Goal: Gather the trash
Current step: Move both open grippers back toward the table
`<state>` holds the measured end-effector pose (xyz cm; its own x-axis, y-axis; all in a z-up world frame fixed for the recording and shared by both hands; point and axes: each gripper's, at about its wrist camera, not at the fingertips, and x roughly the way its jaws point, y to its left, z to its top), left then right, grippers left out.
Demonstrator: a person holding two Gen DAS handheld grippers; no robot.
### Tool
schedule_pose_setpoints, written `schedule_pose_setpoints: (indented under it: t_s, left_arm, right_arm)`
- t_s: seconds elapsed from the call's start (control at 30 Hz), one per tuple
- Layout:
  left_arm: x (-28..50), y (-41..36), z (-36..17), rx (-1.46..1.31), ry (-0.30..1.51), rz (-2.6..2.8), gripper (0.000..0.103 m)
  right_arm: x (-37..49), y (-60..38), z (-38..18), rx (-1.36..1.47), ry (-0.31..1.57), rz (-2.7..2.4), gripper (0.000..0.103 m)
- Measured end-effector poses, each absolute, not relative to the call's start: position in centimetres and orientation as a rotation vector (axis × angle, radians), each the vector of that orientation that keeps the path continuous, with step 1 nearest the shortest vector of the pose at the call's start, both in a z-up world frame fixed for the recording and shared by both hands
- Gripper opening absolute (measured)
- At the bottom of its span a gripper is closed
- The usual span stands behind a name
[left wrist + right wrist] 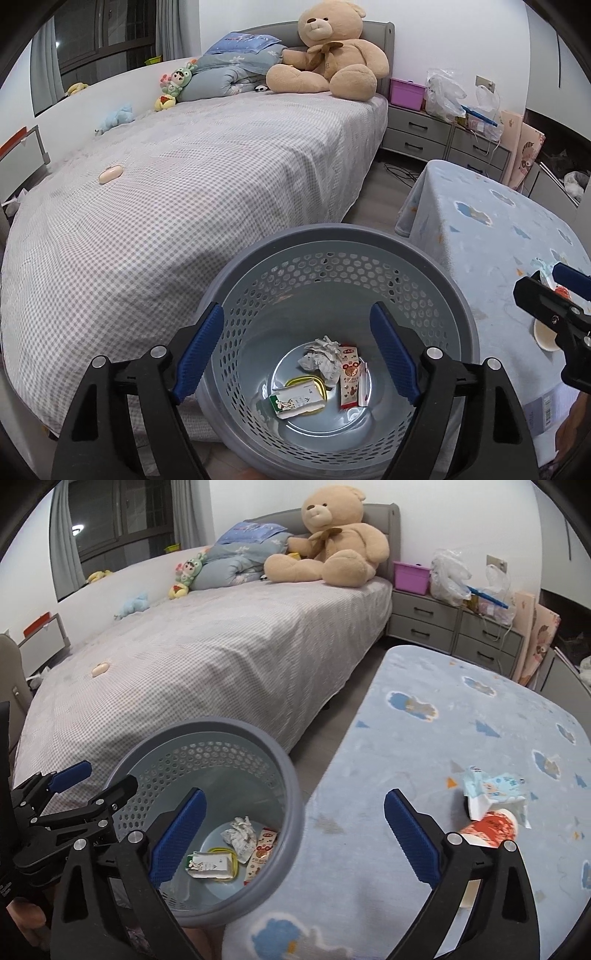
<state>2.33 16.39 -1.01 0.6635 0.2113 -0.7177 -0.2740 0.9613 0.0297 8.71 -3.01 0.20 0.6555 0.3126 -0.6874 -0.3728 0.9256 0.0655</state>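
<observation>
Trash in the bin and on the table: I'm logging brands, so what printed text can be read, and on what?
None legible.
Red wrapper in the basket: print blurred.
White carton: blurred.
Tissue pack, red cup: too small.

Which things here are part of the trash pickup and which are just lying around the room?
Part of the job:
- grey basket
- crumpled paper, snack wrapper and small carton in it
- tissue pack and red paper cup on the blue table

Just lying about:
- teddy bear
- small plush toys
- purple box
- plastic bags
</observation>
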Motion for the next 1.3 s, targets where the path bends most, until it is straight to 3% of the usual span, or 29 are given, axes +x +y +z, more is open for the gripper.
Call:
schedule_pose_setpoints:
  t_s: [0.6, 1.3]
  left_arm:
    - [2.7, 10.6, 0.0, -0.034, 0.762, 0.160, 0.078]
    - [1.0, 0.5, -1.2, 0.086, 0.787, -0.117, 0.078]
  right_arm:
    - [5.9, -12.6, 1.2, 0.026, 0.739, 0.167, 0.097]
    - [-3.0, -23.7, -1.2, 0.106, 0.795, -0.024, 0.097]
